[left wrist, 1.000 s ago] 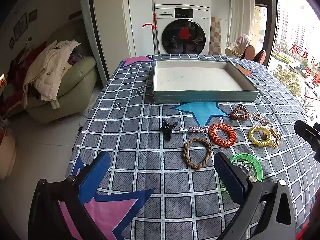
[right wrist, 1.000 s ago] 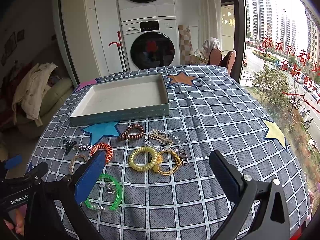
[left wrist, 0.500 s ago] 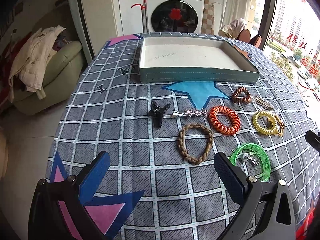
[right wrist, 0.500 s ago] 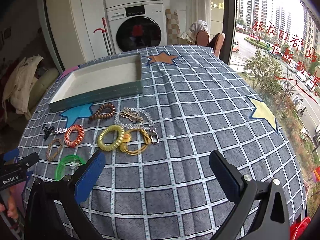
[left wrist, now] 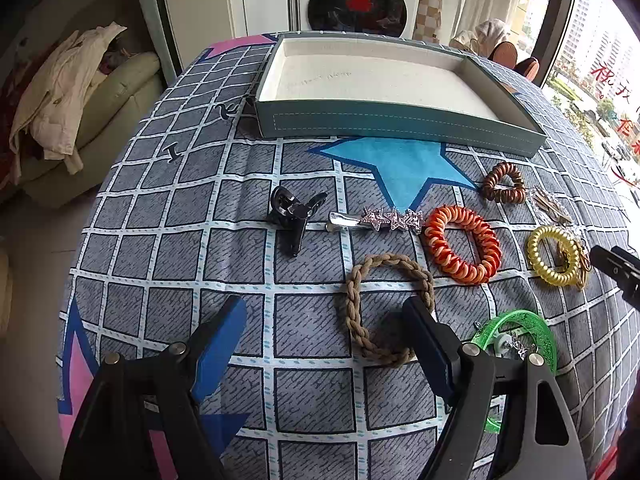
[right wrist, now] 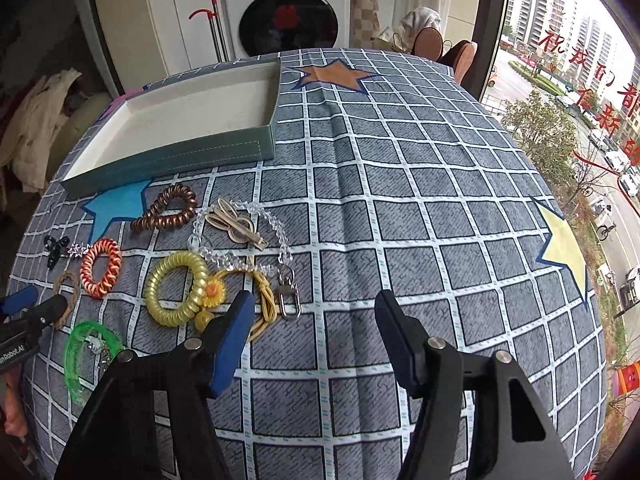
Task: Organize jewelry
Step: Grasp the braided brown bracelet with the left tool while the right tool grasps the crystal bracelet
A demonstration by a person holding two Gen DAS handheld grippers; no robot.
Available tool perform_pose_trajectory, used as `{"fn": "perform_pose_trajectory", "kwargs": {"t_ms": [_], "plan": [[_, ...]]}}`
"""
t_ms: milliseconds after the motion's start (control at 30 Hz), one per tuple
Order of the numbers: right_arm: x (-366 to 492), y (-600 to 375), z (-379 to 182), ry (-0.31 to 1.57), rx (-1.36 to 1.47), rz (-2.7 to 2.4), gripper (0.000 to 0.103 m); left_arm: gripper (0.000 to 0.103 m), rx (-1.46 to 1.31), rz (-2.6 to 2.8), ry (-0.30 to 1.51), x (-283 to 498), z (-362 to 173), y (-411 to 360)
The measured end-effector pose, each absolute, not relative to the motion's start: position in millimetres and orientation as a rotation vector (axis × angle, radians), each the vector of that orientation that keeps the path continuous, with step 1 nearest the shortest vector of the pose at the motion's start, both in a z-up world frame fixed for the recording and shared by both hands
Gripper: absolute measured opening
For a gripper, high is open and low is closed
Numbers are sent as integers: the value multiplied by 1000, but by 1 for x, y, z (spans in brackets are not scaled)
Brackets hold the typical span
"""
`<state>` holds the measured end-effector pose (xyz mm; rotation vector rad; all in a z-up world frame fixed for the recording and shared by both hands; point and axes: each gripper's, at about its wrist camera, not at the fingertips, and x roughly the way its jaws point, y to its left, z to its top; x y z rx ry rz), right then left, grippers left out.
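An empty teal tray (left wrist: 400, 122) with a white inside stands at the back of the table; it also shows in the right wrist view (right wrist: 180, 152). Jewelry lies in front of it: a black claw clip (left wrist: 291, 212), a star hair clip (left wrist: 376, 219), an orange coil band (left wrist: 462, 244), a braided tan band (left wrist: 386, 304), a brown coil band (left wrist: 503, 183), a yellow coil band (right wrist: 176, 294), a green bangle (left wrist: 520, 336), a clear bead chain (right wrist: 240, 236). My left gripper (left wrist: 324, 336) is open, its right finger over the braided band. My right gripper (right wrist: 314, 320) is open, low beside the yellow cord loop (right wrist: 266, 300).
The table wears a grey checked cloth with coloured stars (right wrist: 400, 200). A washing machine (left wrist: 356, 0) and a sofa with clothes (left wrist: 80, 88) stand behind. The table's right edge drops off by the window (right wrist: 600, 280).
Both grippers have moved down and forward toward the jewelry, and their jaws have narrowed somewhat. Nothing has been picked up.
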<state>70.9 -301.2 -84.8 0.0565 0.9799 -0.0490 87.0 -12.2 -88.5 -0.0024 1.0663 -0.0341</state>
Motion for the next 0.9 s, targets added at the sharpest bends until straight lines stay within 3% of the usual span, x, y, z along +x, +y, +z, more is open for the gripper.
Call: {"fn": "perform_pose_trajectory", "kwargs": {"t_ms": [167,267,467,567,833,900], "plan": [[101,-298,-81,985,69,-6,62,97,5,-26,1052,92,-89,-15],[115,-291,-87,1011,6,-8,50,97,6,-21,1044,94,-89,-16],[116,-288,-90,1021,4,57,49,83,26,-45,1016,93,-87,-25],[117,-297,-84,1000,45,42,36,81,47,-52,1005,92,-87,-30],[120,-283,-94,1036,-91,104,36,81,35,-62,997,94,-87,-28],[121,-277,-95,1031,-107,103,35,73,30,-72,994,94,-87,-28]]}}
